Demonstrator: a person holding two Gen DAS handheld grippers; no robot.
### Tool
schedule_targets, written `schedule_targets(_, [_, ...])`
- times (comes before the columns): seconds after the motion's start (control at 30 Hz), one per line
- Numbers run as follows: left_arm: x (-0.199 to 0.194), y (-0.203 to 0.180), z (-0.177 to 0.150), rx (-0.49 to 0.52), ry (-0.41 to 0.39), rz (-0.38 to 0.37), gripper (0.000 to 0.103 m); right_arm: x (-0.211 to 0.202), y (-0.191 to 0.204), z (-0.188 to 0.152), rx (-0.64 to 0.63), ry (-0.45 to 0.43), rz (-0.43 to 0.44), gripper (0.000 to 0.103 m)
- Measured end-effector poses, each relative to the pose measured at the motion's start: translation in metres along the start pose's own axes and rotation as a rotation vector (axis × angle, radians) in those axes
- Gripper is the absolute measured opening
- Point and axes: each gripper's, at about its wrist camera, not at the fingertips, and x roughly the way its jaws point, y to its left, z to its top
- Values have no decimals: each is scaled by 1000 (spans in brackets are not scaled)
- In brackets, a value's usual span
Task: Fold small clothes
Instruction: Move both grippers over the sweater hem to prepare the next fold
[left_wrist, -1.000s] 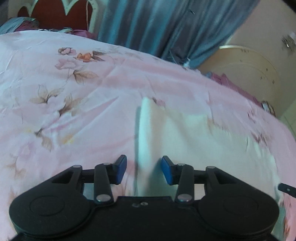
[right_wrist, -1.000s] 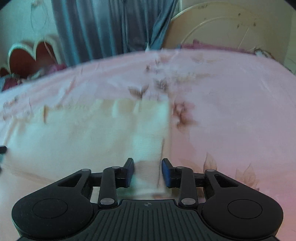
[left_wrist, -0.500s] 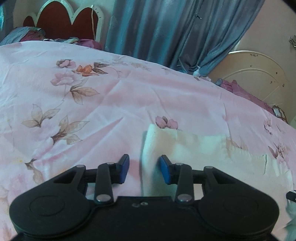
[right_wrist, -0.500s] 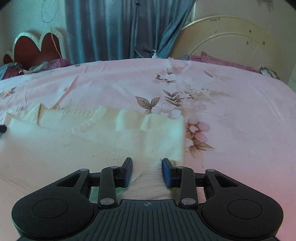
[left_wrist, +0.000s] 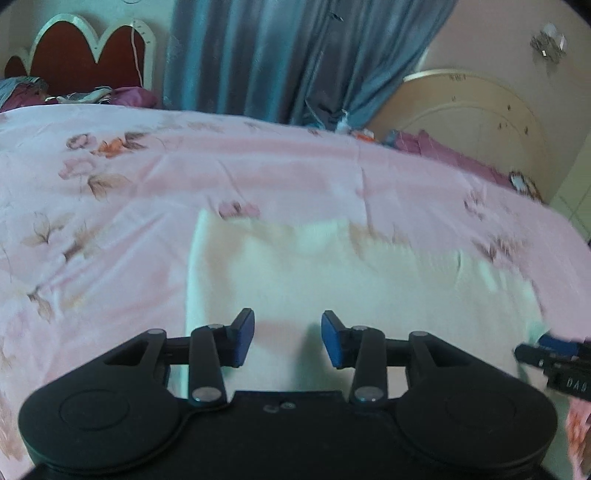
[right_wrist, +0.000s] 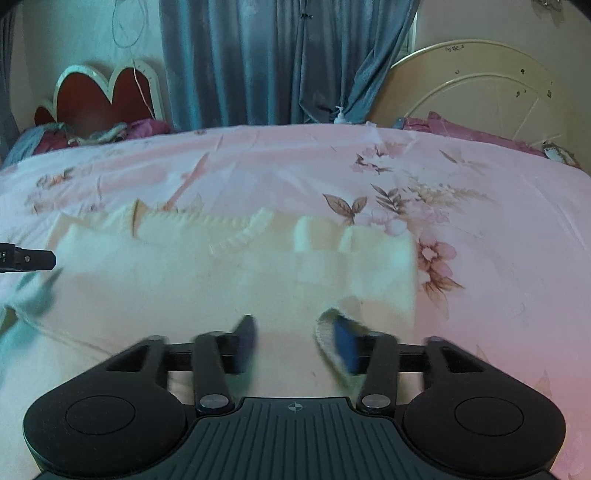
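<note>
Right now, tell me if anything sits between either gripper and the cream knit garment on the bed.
Nothing visible does. The cream knit garment lies directly under the left gripper and the right gripper, both opening, on the pink floral bedsheet.

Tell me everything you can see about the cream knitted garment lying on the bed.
The cream garment looks like soft knit, with ribbed trim along its far edge. It lies spread flat on the pink flowered bedspread, its far part folded over in layers. The right gripper is opening, a ribbed edge curling beside its right pad. The left gripper is opening over the garment's other end.
</note>
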Motion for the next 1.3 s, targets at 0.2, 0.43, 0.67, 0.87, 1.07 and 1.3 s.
schedule_targets(0.2, [3, -5, -16, 92, -15, 56, 41, 1, -25, -13, 17, 26, -40, 56])
schedule_targets(0.43, [-5, -8, -17, 76, -12, 102, 40, -9, -33, -17, 12, 30, -56, 56])
schedule_targets(0.67, [-31, -18, -27, 50, -31, 100, 39, -29, -40, -22, 5, 6, -58, 56])
schedule_targets(0.87, [-63, -35, -53, 35, -25, 50, 39, -62, -18, -31, -39, -31, 103, 56])
schedule_targets(1.07, [-84, -55, -96, 56, 36, 0, 39, -84, 28, -68, -164, 33, 255, 55])
schedule_targets(1.3, [-104, -60, -143, 170, 82, 6, 39, -106, 51, -120, -250, 68, 238, 56])
